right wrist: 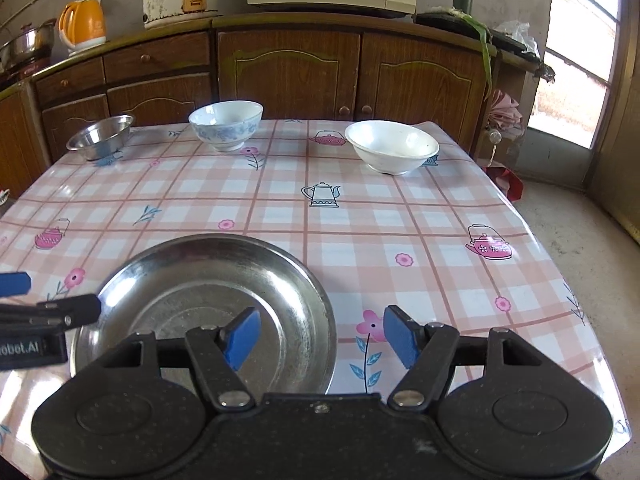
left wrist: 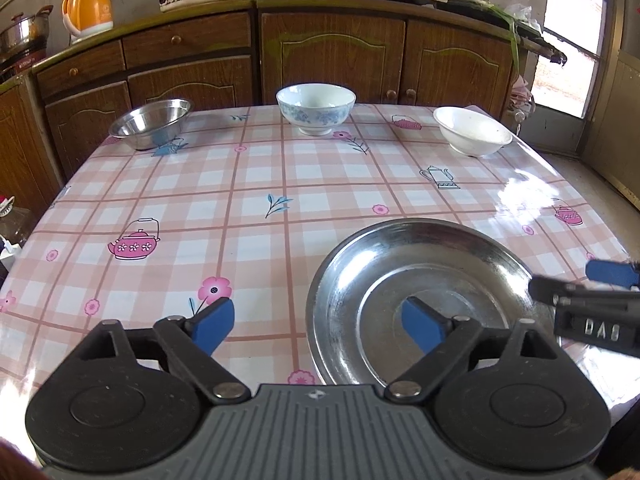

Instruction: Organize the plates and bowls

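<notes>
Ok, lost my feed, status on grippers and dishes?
Left gripper and right gripper open, empty. Steel plate near edge; three bowls far side, apart. Nothing blocking.

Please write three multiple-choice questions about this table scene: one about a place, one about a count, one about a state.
1. Where does the steel plate lie?
A. near edge of the table
B. far edge
C. on the counter

2. How many bowls stand along the far edge?
A. two
B. three
C. four

3. How is the right gripper?
A. shut on the plate
B. open, holding nothing
C. shut on a bowl

Answers: 1 A, the plate lies just before both grippers. 2 B, steel bowl, flowered bowl, white bowl. 3 B, its blue pads stand apart.
</notes>
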The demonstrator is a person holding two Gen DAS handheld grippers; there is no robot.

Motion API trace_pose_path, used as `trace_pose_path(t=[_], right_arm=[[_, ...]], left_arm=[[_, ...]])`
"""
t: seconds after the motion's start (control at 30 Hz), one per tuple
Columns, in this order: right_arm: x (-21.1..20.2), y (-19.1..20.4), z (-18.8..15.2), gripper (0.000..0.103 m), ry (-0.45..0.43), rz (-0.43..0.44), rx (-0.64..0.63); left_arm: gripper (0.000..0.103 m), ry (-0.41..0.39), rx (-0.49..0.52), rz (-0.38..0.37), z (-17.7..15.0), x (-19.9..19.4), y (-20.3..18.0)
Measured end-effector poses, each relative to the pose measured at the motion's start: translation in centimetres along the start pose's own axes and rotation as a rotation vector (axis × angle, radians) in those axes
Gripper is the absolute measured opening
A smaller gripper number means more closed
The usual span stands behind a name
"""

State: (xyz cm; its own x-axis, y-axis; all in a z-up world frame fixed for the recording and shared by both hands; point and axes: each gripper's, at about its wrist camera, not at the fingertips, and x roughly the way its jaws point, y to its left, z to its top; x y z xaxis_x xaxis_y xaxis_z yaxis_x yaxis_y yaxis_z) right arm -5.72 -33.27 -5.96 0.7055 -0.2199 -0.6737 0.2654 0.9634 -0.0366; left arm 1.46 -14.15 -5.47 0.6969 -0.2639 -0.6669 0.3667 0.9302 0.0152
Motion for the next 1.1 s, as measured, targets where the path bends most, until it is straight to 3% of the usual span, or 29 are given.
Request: trace_pose_path(t=[0.83, 1.03, 1.1], right_arm=[[3.9, -3.9, -2.0, 0.081, 0.152, 0.137, 0.209], [4.4, -4.3, -2.0, 0.080, 0.146, 0.169, 0.240], [4.5, -4.1, -2.0, 0.075, 0.136, 0.192, 0.235]], left_arm=[[0.096, 0.138, 0.003, -0.011, -1.0, 3.8, 0.4], [0.085, 0.178, -0.009, -0.024, -1.1, 5.3, 0.7], [0.083, 0.167, -0.008, -0.041, -1.0, 5.4, 0.7]])
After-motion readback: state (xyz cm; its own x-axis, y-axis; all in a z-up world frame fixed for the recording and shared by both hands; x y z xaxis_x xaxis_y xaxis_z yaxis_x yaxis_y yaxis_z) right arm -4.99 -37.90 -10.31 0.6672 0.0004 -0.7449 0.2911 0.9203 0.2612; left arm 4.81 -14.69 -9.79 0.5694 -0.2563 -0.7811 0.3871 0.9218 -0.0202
